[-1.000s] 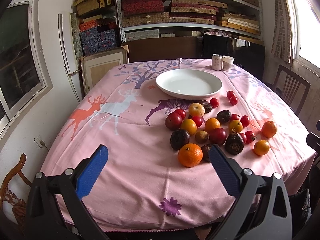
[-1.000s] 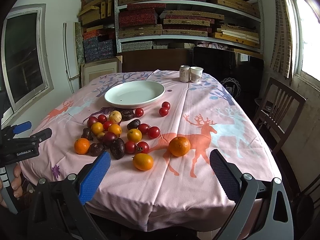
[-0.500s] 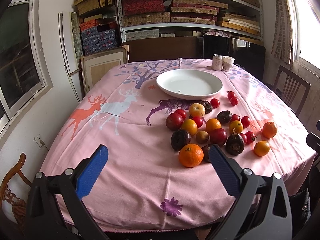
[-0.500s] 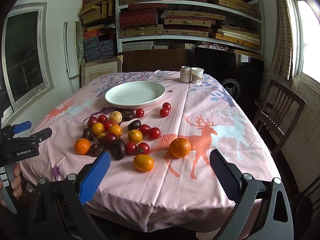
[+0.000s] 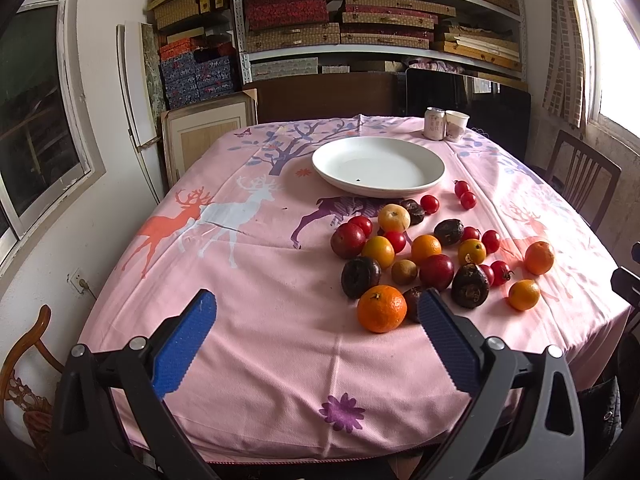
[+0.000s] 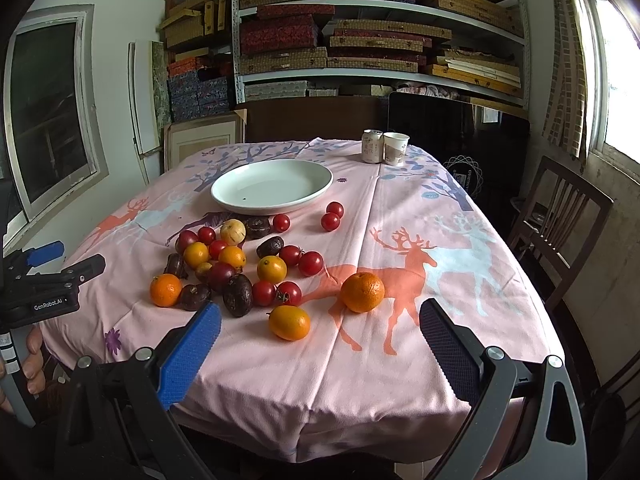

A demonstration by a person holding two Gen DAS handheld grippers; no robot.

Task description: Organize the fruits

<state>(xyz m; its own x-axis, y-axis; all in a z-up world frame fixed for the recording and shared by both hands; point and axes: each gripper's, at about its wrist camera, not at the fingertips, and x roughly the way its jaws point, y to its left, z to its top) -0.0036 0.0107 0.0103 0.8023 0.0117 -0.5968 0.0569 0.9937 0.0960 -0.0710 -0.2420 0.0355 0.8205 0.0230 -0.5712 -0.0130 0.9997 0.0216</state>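
Several fruits lie loose on the pink tablecloth: oranges, red tomatoes and dark wrinkled fruits, clustered near a large orange (image 5: 381, 308) in the left wrist view. In the right wrist view one orange (image 6: 362, 292) and a small orange fruit (image 6: 289, 322) lie apart from the cluster. An empty white plate (image 5: 378, 166) (image 6: 272, 187) sits behind the fruit. My left gripper (image 5: 318, 340) is open and empty above the table's near edge, left of the large orange. My right gripper (image 6: 320, 344) is open and empty above the near edge, just before the two separate oranges.
A can (image 6: 372, 146) and a paper cup (image 6: 396, 148) stand at the table's far end. A wooden chair (image 6: 560, 220) stands to the right. Shelves of boxes (image 6: 360, 40) fill the back wall. The left gripper also shows in the right wrist view (image 6: 44, 276).
Both views have crept slightly closer to the table. Nothing on the table has moved, and both grippers stay open.
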